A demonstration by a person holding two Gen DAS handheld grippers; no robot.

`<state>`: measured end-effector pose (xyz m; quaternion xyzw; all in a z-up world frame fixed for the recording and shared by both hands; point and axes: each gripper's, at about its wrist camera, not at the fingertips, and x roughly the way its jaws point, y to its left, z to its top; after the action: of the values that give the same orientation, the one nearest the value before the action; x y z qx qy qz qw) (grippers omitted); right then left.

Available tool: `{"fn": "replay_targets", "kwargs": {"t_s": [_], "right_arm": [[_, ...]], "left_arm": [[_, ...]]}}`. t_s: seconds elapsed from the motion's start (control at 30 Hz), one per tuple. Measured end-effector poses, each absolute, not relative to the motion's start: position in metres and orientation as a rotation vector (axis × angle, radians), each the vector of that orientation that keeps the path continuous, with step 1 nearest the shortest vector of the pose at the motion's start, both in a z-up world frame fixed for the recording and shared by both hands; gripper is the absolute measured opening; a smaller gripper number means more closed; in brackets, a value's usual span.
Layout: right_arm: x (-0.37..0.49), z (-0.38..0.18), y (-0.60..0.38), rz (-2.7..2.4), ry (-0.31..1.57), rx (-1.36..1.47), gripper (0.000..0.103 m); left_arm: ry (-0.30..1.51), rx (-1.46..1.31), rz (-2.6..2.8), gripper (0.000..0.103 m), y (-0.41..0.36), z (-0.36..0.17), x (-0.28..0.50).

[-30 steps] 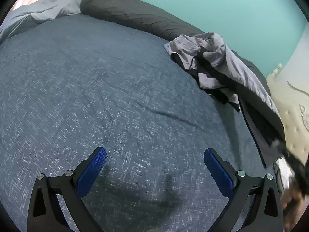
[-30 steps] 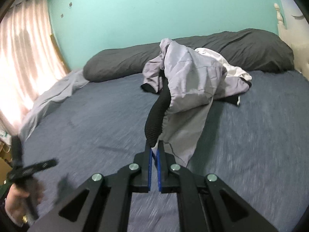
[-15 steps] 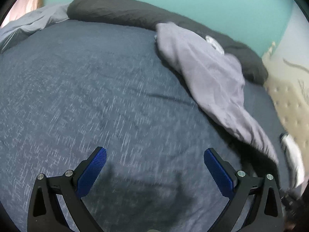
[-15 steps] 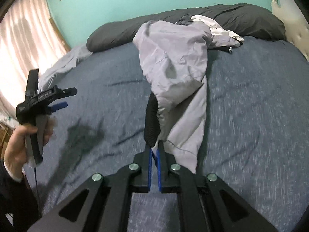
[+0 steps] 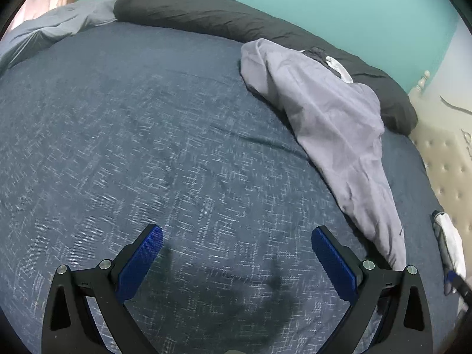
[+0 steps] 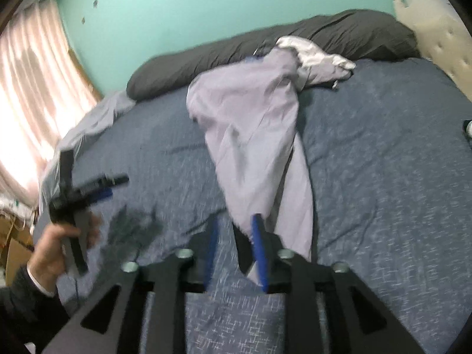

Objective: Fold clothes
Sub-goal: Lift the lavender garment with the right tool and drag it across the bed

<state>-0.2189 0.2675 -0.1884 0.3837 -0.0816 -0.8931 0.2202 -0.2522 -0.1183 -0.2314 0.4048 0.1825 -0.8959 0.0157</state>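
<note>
The right gripper (image 6: 234, 244) had its jaws partly parted, the dark waistband end of the crumpled pale grey garment (image 6: 253, 135) lying loose between them. The left gripper (image 5: 236, 253), jaws wide and empty, hovered over the blue woven bedspread (image 5: 132, 147), the garment stretching far-right toward the long charcoal pillow (image 5: 206, 14).

Lilac-grey garment (image 5: 333, 124) (black trim, perhaps) on blue white-flecked bedspread (image 5: 147, 135).
</note>
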Motion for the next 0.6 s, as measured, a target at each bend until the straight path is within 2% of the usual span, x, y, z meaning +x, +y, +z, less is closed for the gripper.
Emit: {"fn": "replay_targets", "kwargs": {"t_s": [0.03,0.13,0.27,0.6], "right_arm": [[-0.222,-0.186,0.269,-2.480,-0.229,1.065,0.052],[-0.241,-0.183,0.266,-2.496,-0.225,1.069,0.056],[-0.280,-0.185,0.253,-2.497,-0.187,1.095,0.072],[-0.416,-0.208,0.209,-2.514,-0.036,1.228,0.074]], "left_arm": [[0.557,1.255,-2.789,0.103,-0.117,-0.232,-0.252],[0.554,1.252,-2.793,0.103,-0.117,-0.234,-0.252],[0.575,1.266,-2.782,0.103,-0.120,-0.241,-0.255],[0.604,1.269,-2.755,0.103,-0.129,-0.251,-0.259]]}}
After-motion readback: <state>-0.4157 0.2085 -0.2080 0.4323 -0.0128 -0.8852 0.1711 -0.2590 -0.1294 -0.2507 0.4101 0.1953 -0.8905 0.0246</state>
